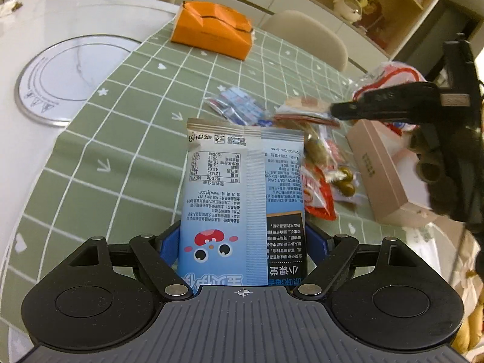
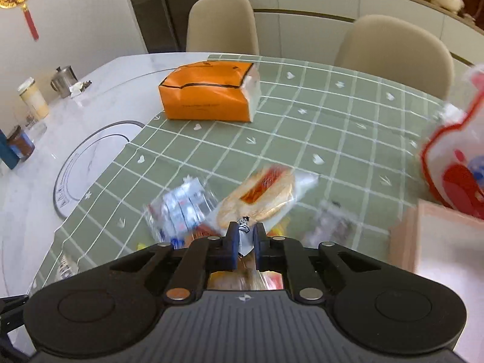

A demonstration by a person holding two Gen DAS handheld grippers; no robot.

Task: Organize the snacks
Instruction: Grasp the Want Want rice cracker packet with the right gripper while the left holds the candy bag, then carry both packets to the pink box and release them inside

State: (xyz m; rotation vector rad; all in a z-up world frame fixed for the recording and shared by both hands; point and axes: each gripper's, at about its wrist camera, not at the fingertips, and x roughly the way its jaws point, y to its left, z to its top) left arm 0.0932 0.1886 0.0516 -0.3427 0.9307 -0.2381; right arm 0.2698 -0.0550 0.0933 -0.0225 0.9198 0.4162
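My left gripper (image 1: pixel 242 242) is shut on a light blue snack bag (image 1: pixel 242 187) and holds it over the green checked tablecloth (image 1: pixel 136 139). My right gripper (image 2: pixel 244 239) is shut on the edge of a clear packet with round rice crackers (image 2: pixel 260 193) and holds it above the cloth. In the left wrist view the right gripper (image 1: pixel 335 112) shows at the right, pinching that packet (image 1: pixel 302 106). A small blue and white packet (image 2: pixel 181 205) lies left of it. Red packets and green olives (image 1: pixel 332 178) lie beside the blue bag.
An orange box (image 2: pixel 208 96) stands at the far side of the cloth. A pink open box (image 1: pixel 384 175) lies at the right, with a red and white bag (image 2: pixel 459 163) behind it. Jars and a cup (image 2: pixel 33 99) stand on the marble table at far left. Two chairs stand behind.
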